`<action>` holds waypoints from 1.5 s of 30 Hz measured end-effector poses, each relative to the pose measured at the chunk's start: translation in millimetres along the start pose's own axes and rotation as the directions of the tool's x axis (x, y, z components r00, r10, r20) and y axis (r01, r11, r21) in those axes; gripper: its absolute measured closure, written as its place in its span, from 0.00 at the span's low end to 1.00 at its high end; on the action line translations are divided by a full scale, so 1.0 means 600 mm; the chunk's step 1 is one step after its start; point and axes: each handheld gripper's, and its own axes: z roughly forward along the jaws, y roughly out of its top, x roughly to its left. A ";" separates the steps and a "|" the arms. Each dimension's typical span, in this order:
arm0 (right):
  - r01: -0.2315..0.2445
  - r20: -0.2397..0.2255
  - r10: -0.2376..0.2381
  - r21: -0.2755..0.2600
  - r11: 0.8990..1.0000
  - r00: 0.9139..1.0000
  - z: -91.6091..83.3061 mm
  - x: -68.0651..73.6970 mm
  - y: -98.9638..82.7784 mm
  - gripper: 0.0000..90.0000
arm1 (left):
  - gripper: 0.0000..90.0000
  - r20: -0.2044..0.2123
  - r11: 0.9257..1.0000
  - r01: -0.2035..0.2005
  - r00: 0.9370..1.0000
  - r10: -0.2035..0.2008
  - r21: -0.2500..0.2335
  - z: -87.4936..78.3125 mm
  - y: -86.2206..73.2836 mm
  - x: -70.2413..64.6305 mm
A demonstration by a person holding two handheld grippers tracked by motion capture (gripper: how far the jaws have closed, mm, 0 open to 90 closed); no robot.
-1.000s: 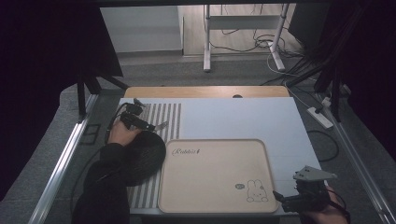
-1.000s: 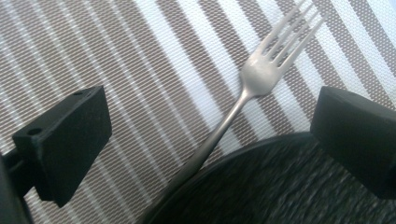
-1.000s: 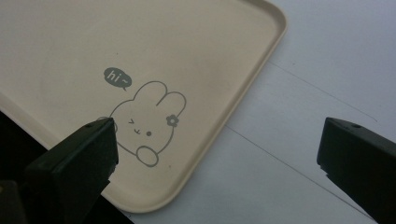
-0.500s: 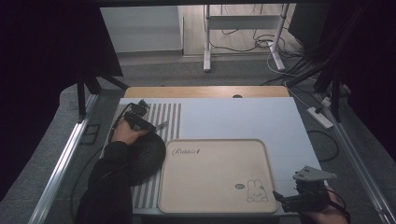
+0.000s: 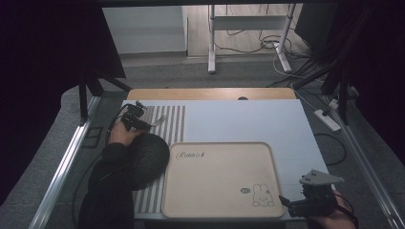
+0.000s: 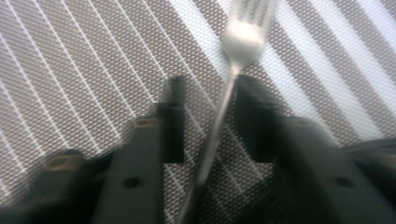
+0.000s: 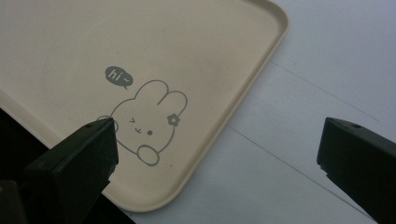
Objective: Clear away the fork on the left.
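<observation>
Striped mat (image 5: pixel 167 125): one fork (image 6: pixel 219 116) between closing left fingers (image 6: pixel 173 112); right fingers (image 7: pixel 88 149) wide.

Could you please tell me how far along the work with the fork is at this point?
Nothing looks finished: the tray is bare. In hand: the left gripper has just been closing around the fork on the striped mat; a firm grip can't be confirmed. The right gripper waits open by the tray's corner. Lifting is left.
</observation>
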 end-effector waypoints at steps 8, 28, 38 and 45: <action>-0.001 -0.001 0.001 -0.001 1.000 1.000 -0.001 0.000 0.000 0.00 | 0.96 0.031 0.998 -0.054 0.998 0.055 -0.036 -0.001 -0.012 0.011; -0.001 -0.003 0.001 0.005 1.000 1.000 0.000 0.000 0.000 0.00 | 0.96 -0.086 0.995 -0.098 0.991 0.100 0.032 -0.078 -0.026 0.040; 0.002 -0.004 -0.002 0.002 1.000 1.000 0.000 0.001 0.000 0.00 | 0.96 0.044 0.999 -0.050 0.998 0.050 0.001 -0.096 -0.027 0.015; 0.003 -0.004 -0.003 -0.001 1.000 1.000 0.000 0.000 0.000 0.00 | 0.96 0.099 0.997 -0.081 0.992 0.081 -0.011 -0.088 -0.029 -0.030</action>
